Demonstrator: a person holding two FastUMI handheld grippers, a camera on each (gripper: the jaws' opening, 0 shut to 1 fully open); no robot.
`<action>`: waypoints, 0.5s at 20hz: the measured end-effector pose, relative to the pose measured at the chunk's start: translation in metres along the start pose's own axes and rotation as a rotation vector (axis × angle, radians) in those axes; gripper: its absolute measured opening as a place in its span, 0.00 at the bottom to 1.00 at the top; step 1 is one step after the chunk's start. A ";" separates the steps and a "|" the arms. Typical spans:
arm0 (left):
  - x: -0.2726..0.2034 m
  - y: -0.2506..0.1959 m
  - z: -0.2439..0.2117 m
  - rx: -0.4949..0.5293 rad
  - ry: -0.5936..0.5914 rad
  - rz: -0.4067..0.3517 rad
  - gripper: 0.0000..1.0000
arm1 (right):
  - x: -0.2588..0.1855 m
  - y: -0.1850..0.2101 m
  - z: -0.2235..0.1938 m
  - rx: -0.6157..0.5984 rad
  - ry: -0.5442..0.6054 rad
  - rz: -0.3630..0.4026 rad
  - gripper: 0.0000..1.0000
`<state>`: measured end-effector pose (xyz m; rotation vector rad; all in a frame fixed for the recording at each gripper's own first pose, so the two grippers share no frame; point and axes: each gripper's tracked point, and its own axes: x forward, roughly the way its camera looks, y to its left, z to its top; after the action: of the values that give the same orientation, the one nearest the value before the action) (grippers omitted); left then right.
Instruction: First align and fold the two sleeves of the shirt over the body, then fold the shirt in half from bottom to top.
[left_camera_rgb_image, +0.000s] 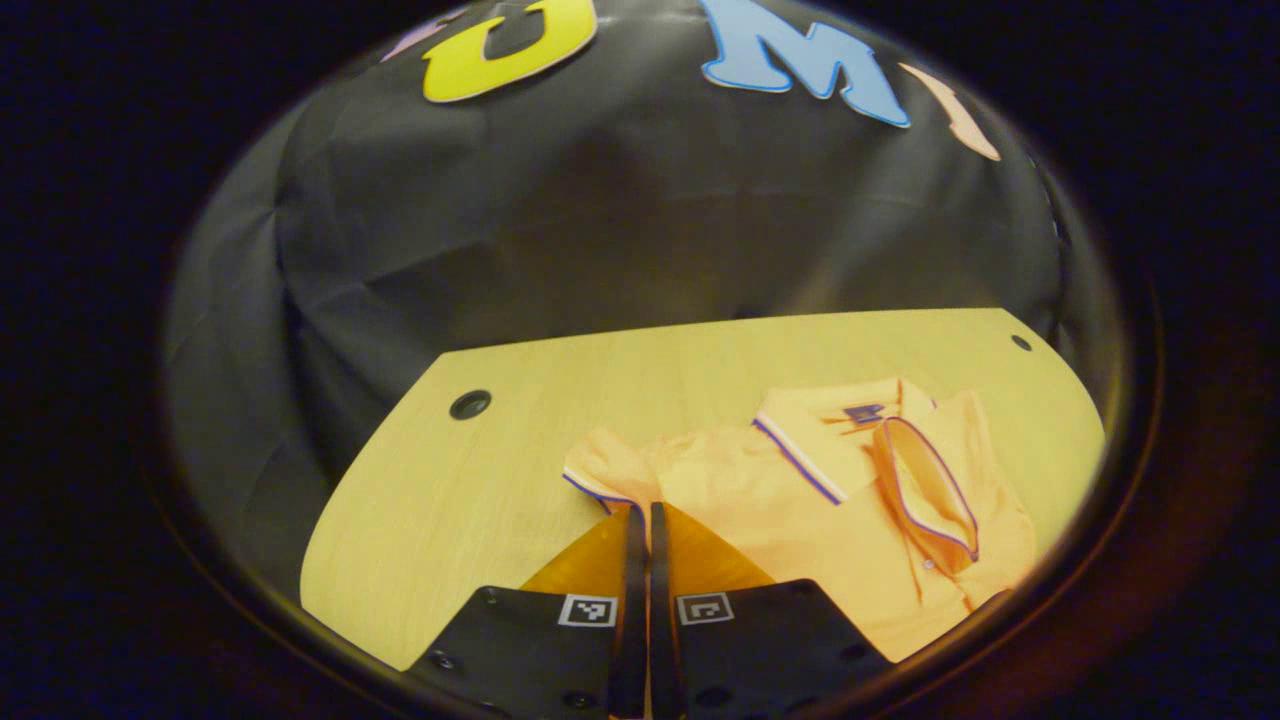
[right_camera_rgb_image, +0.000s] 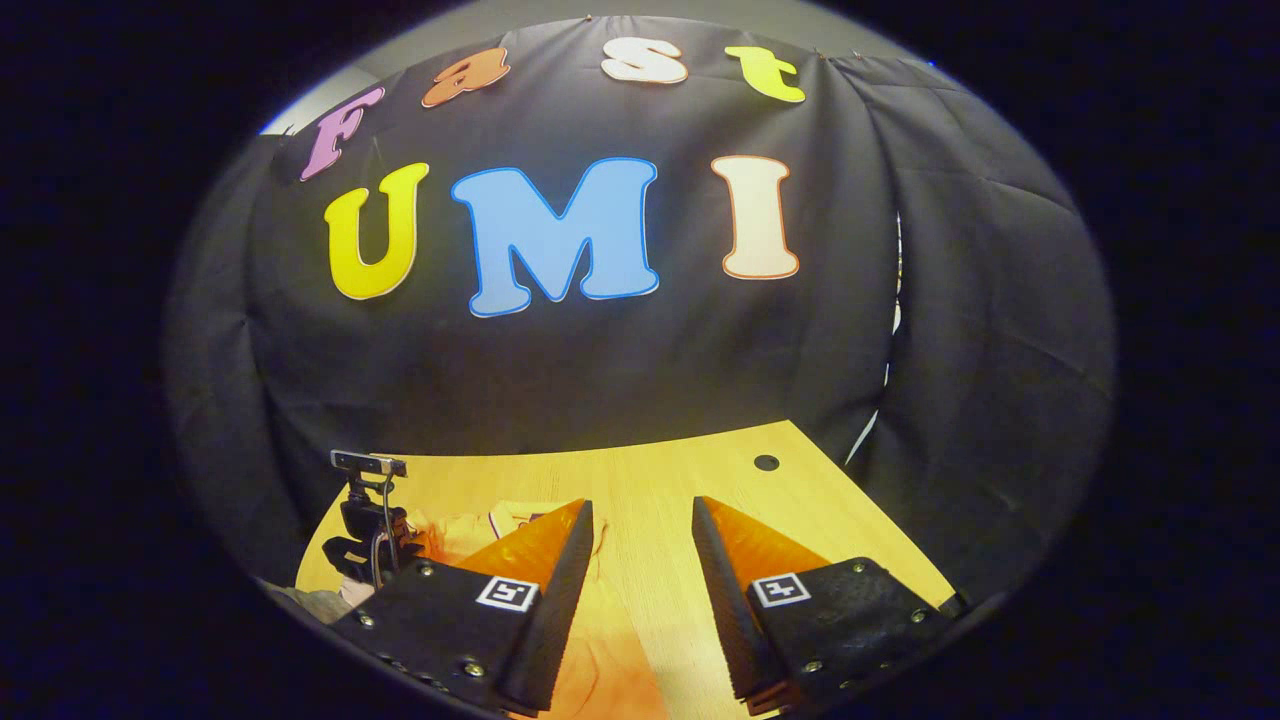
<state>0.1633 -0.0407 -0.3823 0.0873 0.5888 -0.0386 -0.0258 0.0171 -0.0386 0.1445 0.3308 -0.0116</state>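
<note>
Shirt (left_camera_rgb_image: 800, 510) sits on the table (left_camera_rgb_image: 480, 480), toward the right side in the left gripper view, orange with dark-and-white trim. We see the near sleeve (left_camera_rgb_image: 612, 472) bunched and lifted at the tips of the left gripper (left_camera_rgb_image: 640, 520). The collar (left_camera_rgb_image: 925, 480) lies at the far right end, and another trimmed flap is folded over the body just beside it. The table is pale wood with a round hole (left_camera_rgb_image: 470, 404) at its far left corner and a smaller one (left_camera_rgb_image: 1021, 342) at the far right.

Left gripper: its fingers are pressed together with almost no gap, and the sleeve's trimmed edge meets them right at the tips. We read that as clamped on the sleeve, though the fabric between them is barely visible.

Right gripper (right_camera_rgb_image: 640, 520): fingers spread wide, nothing between them, bare table under the gap. In the right gripper view the shirt (right_camera_rgb_image: 470, 530) shows beyond the left finger, with a fold of orange cloth also under that finger. The other gripper (right_camera_rgb_image: 372, 525) shows at the far left edge of that view, over the shirt.
</note>
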 end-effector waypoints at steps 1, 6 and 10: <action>-0.003 -0.019 0.007 0.028 -0.016 -0.034 0.07 | -0.001 -0.002 0.000 0.004 0.000 -0.001 0.63; -0.019 -0.111 0.017 0.141 -0.040 -0.191 0.07 | -0.002 -0.005 -0.003 0.027 -0.001 -0.008 0.63; -0.041 -0.151 0.015 0.102 -0.013 -0.303 0.32 | -0.002 -0.007 -0.006 0.043 0.012 -0.017 0.63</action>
<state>0.1282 -0.1922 -0.3579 0.0956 0.5826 -0.3633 -0.0300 0.0110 -0.0442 0.1845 0.3436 -0.0350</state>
